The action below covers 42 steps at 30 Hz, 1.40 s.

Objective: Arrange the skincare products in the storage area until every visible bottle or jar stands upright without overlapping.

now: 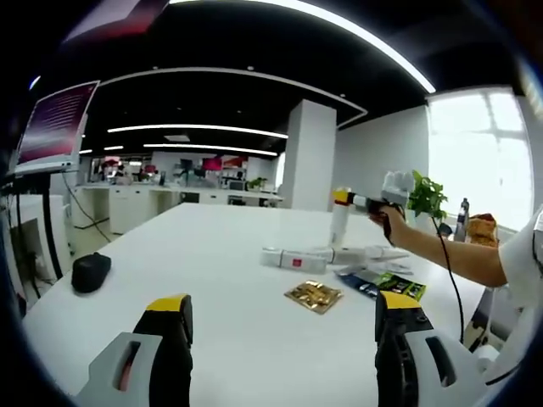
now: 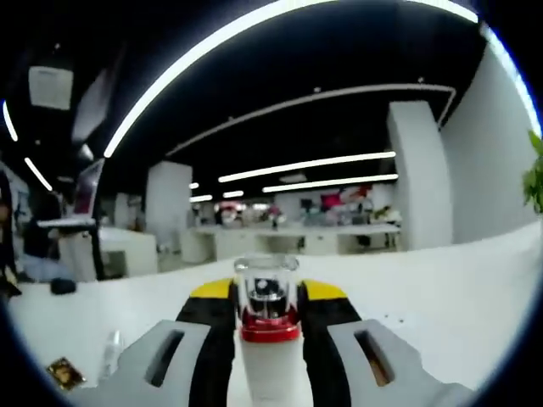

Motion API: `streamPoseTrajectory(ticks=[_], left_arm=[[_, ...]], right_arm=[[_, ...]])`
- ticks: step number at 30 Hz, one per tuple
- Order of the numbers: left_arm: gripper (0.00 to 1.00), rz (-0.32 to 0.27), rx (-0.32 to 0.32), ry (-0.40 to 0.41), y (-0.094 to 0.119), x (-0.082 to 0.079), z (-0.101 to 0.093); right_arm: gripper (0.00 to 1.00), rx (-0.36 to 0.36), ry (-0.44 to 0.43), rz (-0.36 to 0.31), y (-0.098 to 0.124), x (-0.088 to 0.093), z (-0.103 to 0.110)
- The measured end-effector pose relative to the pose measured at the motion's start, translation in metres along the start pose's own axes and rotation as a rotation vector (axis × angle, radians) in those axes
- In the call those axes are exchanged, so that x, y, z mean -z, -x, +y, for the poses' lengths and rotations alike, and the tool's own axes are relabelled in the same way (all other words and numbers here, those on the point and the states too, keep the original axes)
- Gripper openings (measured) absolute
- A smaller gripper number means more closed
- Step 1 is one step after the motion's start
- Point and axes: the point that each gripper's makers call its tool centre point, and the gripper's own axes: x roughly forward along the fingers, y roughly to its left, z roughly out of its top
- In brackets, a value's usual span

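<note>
Right tongs [image 2: 269,326] clamp an upright white bottle with clear cap [image 2: 268,339]; left tongs [image 1: 276,339] gape empty over open white table [image 1: 212,254].

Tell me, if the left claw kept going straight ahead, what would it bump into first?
Probably the small gold foil packet lying on the white table; it sits just ahead between the open left claw tips, though depth is hard to judge.

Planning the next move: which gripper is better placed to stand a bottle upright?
Right gripper: its jaws already clamp an upright white bottle. The left gripper is open, hovering short of the products.
</note>
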Motion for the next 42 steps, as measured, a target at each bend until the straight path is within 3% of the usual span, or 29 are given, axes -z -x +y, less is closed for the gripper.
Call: streamPoseTrajectory(ticks=[3, 7, 10, 16, 18, 21, 24, 26, 28, 32, 42], left_arm=[[0.92, -0.001, 0.0, -0.001, 0.0, 0.0, 0.001], [0.92, -0.007, -0.003, 0.007, -0.001, -0.001, 0.002], [0.92, -0.005, -0.001, 0.007, -0.002, -0.001, 0.001], [0.92, 0.0, -0.001, 0.003, 0.001, 0.0, 0.001], [0.92, 0.001, -0.007, 0.008, 0.002, 0.001, 0.003], [0.91, 0.005, -0.012, 0.008, 0.001, 0.002, 0.005], [0.91, 0.002, -0.01, 0.004, -0.002, 0.0, 0.003], [0.91, -0.006, -0.004, 0.0, -0.004, -0.003, 0.001], [0.9, -0.014, 0.005, 0.0, -0.005, -0.004, -0.003], [0.88, -0.012, 0.021, -0.005, -0.008, -0.002, -0.006], [0.85, -0.012, 0.04, -0.006, -0.01, 0.001, -0.009]], right_arm=[[0.55, -0.003, 0.023, 0.029, -0.002, 0.007, 0.0], [0.82, -0.059, 0.044, 0.077, -0.004, 0.021, 0.016], [0.96, -0.088, 0.029, 0.083, -0.005, 0.026, 0.022], [1.0, -0.057, -0.051, 0.111, 0.001, 0.04, 0.016], [0.97, -0.042, -0.081, 0.178, 0.006, 0.055, 0.014], [0.75, -0.018, -0.048, 0.255, 0.011, 0.071, 0.009], [0.58, -0.039, -0.076, 0.27, 0.011, 0.078, 0.015], [0.54, -0.039, -0.084, 0.295, 0.01, 0.084, 0.017], [0.49, -0.002, -0.013, 0.321, 0.01, 0.087, 0.009], [0.3, 0.069, 0.0, 0.317, 0.013, 0.086, 0.0], [0.28, 0.111, 0.019, 0.309, 0.013, 0.084, -0.006]])
